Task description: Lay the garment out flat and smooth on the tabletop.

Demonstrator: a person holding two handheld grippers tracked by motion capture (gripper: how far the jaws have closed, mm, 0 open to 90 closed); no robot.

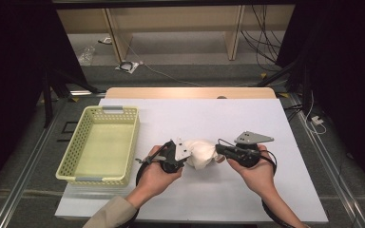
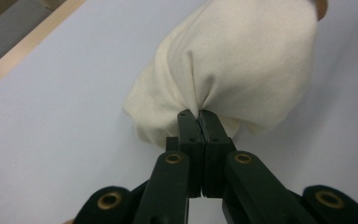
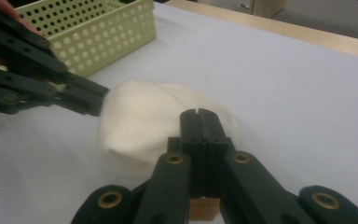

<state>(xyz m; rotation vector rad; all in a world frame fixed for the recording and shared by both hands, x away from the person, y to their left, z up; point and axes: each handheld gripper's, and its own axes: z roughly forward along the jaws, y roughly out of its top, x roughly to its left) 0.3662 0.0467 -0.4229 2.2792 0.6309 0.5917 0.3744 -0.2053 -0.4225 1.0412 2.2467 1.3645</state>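
My left gripper point(image 2: 199, 114) has its jaws pressed together on a pinch of the white cloth point(image 2: 242, 65); in the left gripper view the fabric gathers into folds right where the tips meet. No earlier look at this side, so I note only the closed pinch.

My right gripper point(image 3: 198, 112) also has its jaws pressed together. In the right gripper view its tips lie against the near side of the cloth point(image 3: 144, 121), with a small tan tag showing below the jaws. I cannot tell from that view whether fabric is actually caught between them. In the high view the tip of this gripper point(image 1: 218, 151) meets the right edge of the cloth point(image 1: 200, 153), and the left gripper point(image 1: 184, 159) meets its left edge.

The cloth is bunched into a rounded lump between the two grippers, at the middle of the table point(image 1: 228, 118), toward the near edge. Whether it rests on the white surface or is lifted just off it, I cannot say for sure.

Left hand point(image 1: 154, 171) and right hand point(image 1: 254, 168) hold the grippers from the near side.

A pale yellow perforated basket point(image 1: 123, 142) stands to the left of the cloth, apart from it, with nothing visible inside.
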